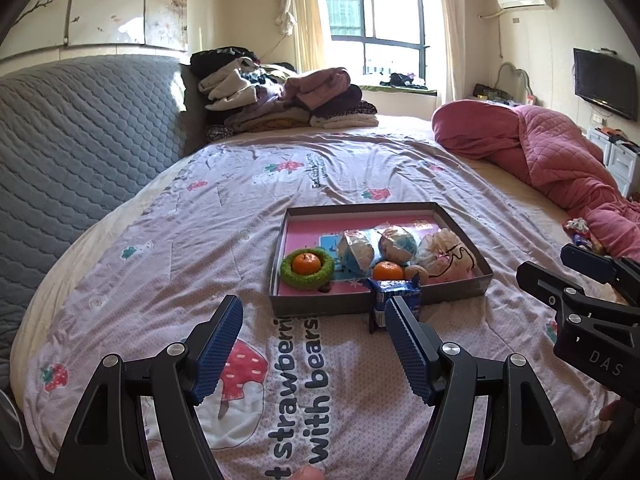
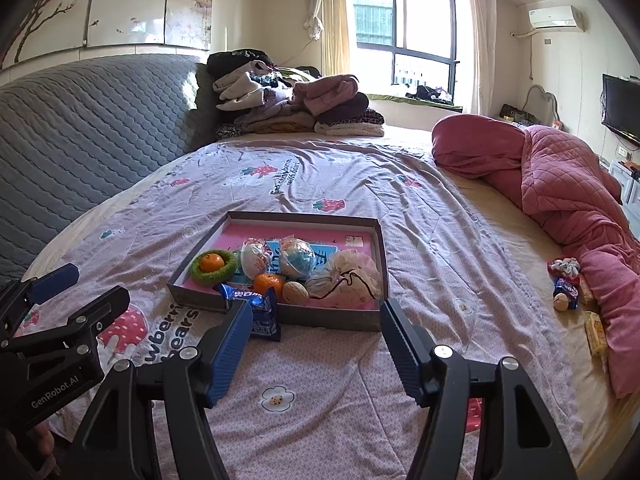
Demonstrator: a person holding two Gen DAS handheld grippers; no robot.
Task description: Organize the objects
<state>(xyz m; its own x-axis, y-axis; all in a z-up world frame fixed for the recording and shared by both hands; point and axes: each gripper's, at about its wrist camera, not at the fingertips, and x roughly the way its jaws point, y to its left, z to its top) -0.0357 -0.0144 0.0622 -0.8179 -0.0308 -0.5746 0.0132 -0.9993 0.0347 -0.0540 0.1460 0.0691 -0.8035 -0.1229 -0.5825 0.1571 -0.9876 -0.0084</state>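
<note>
A shallow grey box with a pink floor lies on the bedspread. It holds an orange in a green ring, a second orange, two wrapped balls and a plush pouch. A blue snack packet leans over the box's near wall. My left gripper is open just short of the packet, holding nothing. Near the box's front corner my right gripper is open too.
Several loose snacks and a small toy lie at the right beside a rolled pink quilt. Folded clothes are piled at the far side. A grey quilted headboard runs along the left.
</note>
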